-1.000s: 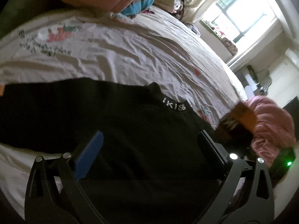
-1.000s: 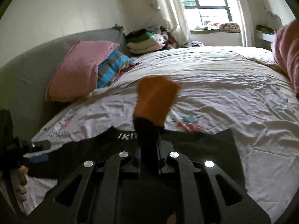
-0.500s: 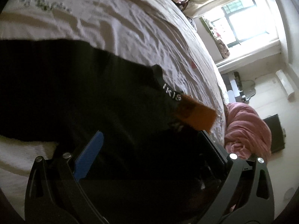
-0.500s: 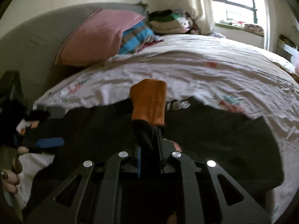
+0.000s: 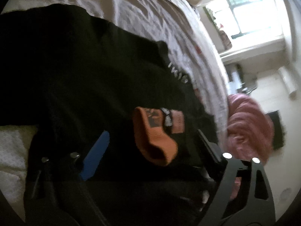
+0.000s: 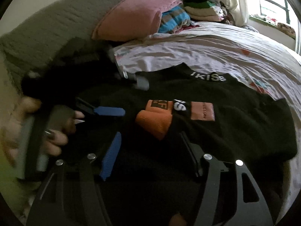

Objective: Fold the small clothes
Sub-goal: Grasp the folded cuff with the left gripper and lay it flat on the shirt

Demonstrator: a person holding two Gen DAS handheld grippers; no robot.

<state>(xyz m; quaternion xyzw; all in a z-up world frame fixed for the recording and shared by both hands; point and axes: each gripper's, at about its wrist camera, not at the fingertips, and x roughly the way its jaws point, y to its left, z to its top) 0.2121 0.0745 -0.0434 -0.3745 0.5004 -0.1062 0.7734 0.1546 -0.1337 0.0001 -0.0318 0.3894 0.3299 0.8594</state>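
Note:
A small black sweater [image 5: 79, 71] with a white-lettered collar [image 6: 207, 76] lies flat on the bed. One sleeve is folded across its chest, its orange cuff [image 6: 154, 122] resting on the front; the cuff also shows in the left wrist view [image 5: 156, 143]. My right gripper [image 6: 150, 152] is open and empty, just behind the cuff. My left gripper [image 5: 150, 150] is open and empty over the sweater's left part, and it shows in the right wrist view [image 6: 105, 109] left of the cuff.
The bed has a white printed sheet [image 6: 197, 49]. A pink pillow [image 6: 135, 15], striped fabric and stacked clothes [image 6: 203, 7] lie at the grey headboard [image 6: 47, 24]. A pink bundle [image 5: 248, 128] sits past the bed's right edge. A window [image 5: 250, 13] is beyond.
My right gripper carried the sleeve across the sweater, laid the orange cuff on the chest and opened, letting it go. My left gripper moved in over the sweater, staying open.

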